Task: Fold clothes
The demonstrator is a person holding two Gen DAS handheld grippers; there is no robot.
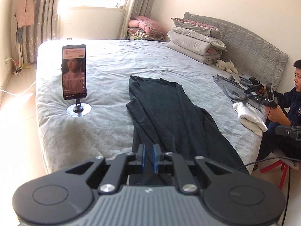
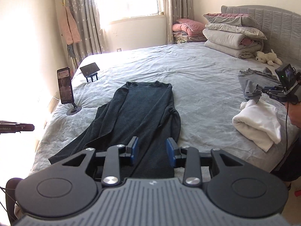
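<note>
A long dark grey-green garment (image 1: 169, 109) lies lengthwise on the grey bed (image 1: 105, 75), its neck at the far end and its hem at the near edge. It also shows in the right wrist view (image 2: 143, 113). My left gripper (image 1: 149, 157) is nearly closed, its blue pads around the garment's hem at the bed's near edge. My right gripper (image 2: 152, 151) is open just above the hem, with cloth showing between its pads.
A phone on a stand (image 1: 74, 71) stands on the bed's left side; a second device on a small stand (image 2: 90, 69) sits farther back. Folded quilts (image 1: 195, 39), a plush toy (image 1: 226, 66), grey clothes (image 2: 252, 82) and a white folded garment (image 2: 257, 122) lie at right, near another person with grippers (image 1: 263, 92).
</note>
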